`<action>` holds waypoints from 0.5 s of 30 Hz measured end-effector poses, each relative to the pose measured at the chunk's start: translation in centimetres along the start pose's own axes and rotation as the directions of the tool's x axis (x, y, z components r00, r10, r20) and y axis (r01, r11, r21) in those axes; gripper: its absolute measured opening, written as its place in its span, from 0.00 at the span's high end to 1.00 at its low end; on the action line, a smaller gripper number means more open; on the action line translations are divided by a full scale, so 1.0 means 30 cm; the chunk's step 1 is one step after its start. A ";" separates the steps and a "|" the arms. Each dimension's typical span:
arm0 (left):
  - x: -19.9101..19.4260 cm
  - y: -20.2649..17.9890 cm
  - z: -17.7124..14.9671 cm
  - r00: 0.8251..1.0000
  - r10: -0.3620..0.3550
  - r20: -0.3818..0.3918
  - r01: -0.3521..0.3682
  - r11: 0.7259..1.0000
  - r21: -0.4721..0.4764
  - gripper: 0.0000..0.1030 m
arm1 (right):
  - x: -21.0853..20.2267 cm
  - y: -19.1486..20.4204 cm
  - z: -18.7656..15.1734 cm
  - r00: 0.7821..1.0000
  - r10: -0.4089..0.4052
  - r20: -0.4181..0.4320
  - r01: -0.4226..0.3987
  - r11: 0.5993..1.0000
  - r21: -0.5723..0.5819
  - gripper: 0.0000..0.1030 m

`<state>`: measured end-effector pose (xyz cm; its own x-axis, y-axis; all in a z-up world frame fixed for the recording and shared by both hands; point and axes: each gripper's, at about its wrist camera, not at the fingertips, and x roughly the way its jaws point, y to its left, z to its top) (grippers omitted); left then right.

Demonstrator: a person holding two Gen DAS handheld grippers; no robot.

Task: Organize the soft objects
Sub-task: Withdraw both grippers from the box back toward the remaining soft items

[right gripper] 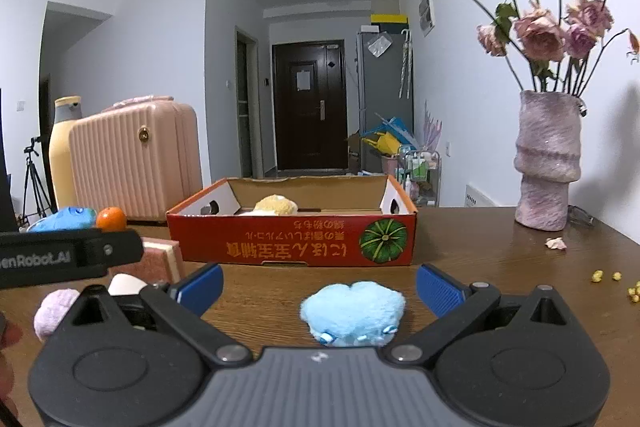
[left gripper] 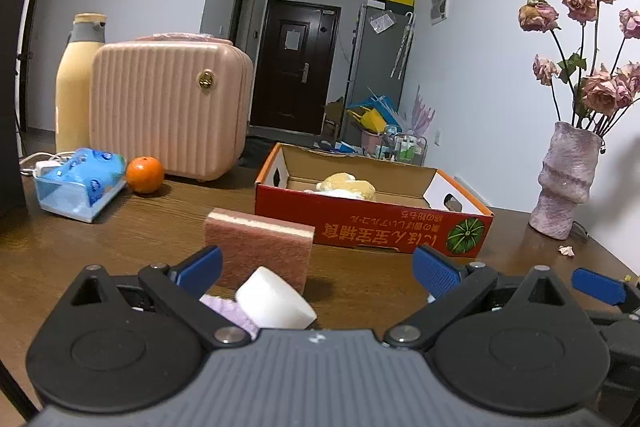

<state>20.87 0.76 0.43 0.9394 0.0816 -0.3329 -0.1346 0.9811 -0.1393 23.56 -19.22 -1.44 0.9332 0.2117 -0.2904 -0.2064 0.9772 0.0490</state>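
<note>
right wrist: tool [right gripper: 318, 285] spread around blue plush [right gripper: 352, 311].

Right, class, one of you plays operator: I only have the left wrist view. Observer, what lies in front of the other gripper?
Observer: A fluffy light-blue plush toy lies on the wooden table, between the open jaws of the right gripper, touching neither.
Operator: Is anything scattered further right than the petal I can see?
Observer: Yes, small yellow crumbs near the table's right edge.
Operator: And the lilac thing half hidden at the bottom of my view?
Observer: It is a round lilac plush ball, lying beside the white foam block.
</note>
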 end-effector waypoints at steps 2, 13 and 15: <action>-0.027 0.006 -0.002 1.000 0.000 0.003 0.000 1.000 0.004 0.00 | -0.026 -0.005 -0.001 1.000 -0.003 0.009 0.002 1.000 0.004 0.00; -0.183 0.036 -0.027 0.999 -0.017 -0.031 0.017 1.000 0.020 0.00 | -0.205 -0.004 -0.019 0.999 -0.008 0.033 0.008 1.000 0.002 0.00; -0.214 0.049 -0.033 0.999 -0.019 -0.036 0.019 1.000 0.016 0.00 | -0.247 -0.003 -0.022 0.999 -0.007 0.036 0.007 1.000 -0.002 0.00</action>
<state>14.33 1.50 1.44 0.9297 0.0567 -0.3640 -0.1113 0.9852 -0.1307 16.46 -20.90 0.09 0.9445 0.2054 -0.2563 -0.2006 0.9786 0.0451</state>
